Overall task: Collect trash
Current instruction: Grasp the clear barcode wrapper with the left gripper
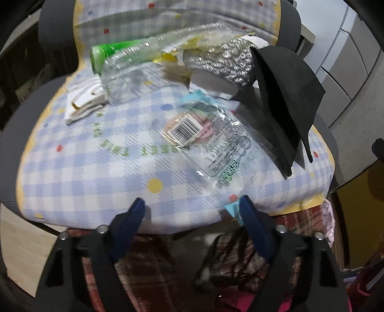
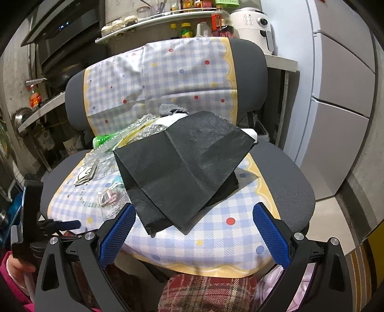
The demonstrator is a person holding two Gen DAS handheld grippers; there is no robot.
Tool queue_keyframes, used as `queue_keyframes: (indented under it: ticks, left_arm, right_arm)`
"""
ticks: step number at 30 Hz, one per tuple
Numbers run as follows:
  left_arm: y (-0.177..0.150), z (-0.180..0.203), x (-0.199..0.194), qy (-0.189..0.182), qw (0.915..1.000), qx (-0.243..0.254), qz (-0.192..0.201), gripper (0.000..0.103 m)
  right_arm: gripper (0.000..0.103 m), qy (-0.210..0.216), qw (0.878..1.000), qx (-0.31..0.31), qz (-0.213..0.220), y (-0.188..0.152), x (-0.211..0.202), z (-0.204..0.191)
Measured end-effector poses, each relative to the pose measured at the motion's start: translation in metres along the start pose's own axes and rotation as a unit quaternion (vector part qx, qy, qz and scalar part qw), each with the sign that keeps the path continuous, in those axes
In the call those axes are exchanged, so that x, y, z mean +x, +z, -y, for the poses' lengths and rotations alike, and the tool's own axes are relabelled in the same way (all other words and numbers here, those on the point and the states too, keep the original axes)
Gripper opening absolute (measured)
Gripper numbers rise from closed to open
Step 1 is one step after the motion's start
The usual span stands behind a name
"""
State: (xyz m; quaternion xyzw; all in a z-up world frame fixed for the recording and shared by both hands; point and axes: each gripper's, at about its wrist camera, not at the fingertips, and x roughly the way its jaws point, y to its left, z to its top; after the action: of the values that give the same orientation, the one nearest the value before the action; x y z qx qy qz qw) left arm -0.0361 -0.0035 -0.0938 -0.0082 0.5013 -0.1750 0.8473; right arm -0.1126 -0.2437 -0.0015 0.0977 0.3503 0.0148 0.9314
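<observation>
Trash lies on a chair seat covered with a blue checked cloth (image 1: pixel 96 172). A clear plastic wrapper with a barcode (image 1: pixel 204 139) lies just ahead of my open, empty left gripper (image 1: pixel 192 208). Behind it are a clear bottle with a green cap (image 1: pixel 120 55), a folded paper scrap (image 1: pixel 84 100), a silver glittery wrapper (image 1: pixel 228 62) and a black bag (image 1: pixel 283 100). My right gripper (image 2: pixel 194 213) is open and empty at the seat's front edge, just before the black bag (image 2: pixel 187 163). The barcode wrapper (image 2: pixel 109 196) lies left of the bag.
The chair has a grey backrest (image 2: pixel 249 72) draped with the same cloth. Kitchen shelves with jars (image 2: pixel 153 16) and a white appliance (image 2: pixel 254 24) stand behind. A grey cabinet (image 2: pixel 336 96) is at the right. A plaid blanket (image 1: pixel 148 264) lies below the seat.
</observation>
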Motion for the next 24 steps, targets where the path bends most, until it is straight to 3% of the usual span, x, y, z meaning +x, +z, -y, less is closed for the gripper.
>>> queue_keyframes:
  ticks: [5, 11, 12, 13, 16, 18, 20, 24]
  left_arm:
    - [0.005, 0.001, 0.013, -0.03, 0.9995, -0.008, 0.004, 0.059]
    - [0.015, 0.002, 0.025, -0.107, 0.994, -0.025, -0.001, 0.048]
    - [0.018, 0.002, 0.028, -0.114, 0.9931, -0.027, -0.004, 0.047]
    - [0.019, 0.003, 0.03, -0.119, 0.9924, -0.031, -0.005, 0.047]
    - [0.026, 0.002, 0.028, -0.147, 0.9883, -0.041, -0.003, 0.029]
    - [0.03, 0.002, 0.023, -0.165, 0.9855, -0.041, 0.006, 0.01]
    - [0.033, 0.006, 0.013, -0.163, 0.9861, -0.027, 0.021, 0.002]
    - [0.037, 0.011, -0.018, -0.131, 0.9888, -0.009, 0.07, 0.0]
  right_arm:
    - [0.095, 0.003, 0.999, 0.009, -0.044, 0.001, 0.006, 0.011]
    - [0.09, 0.008, 1.0, -0.005, -0.024, 0.005, 0.006, 0.009]
    - [0.081, 0.01, 1.0, -0.007, -0.015, 0.005, 0.006, 0.008]
    - [0.066, 0.01, 1.0, -0.009, -0.017, 0.007, 0.005, 0.008]
    - [0.064, 0.02, 1.0, -0.005, -0.004, 0.007, 0.006, 0.008]
    - [0.061, 0.022, 1.0, -0.001, -0.002, 0.008, 0.005, 0.008]
    - [0.056, 0.021, 1.0, -0.002, 0.005, 0.009, 0.005, 0.007]
    - [0.052, 0.022, 1.0, 0.005, 0.006, 0.01, 0.007, 0.009]
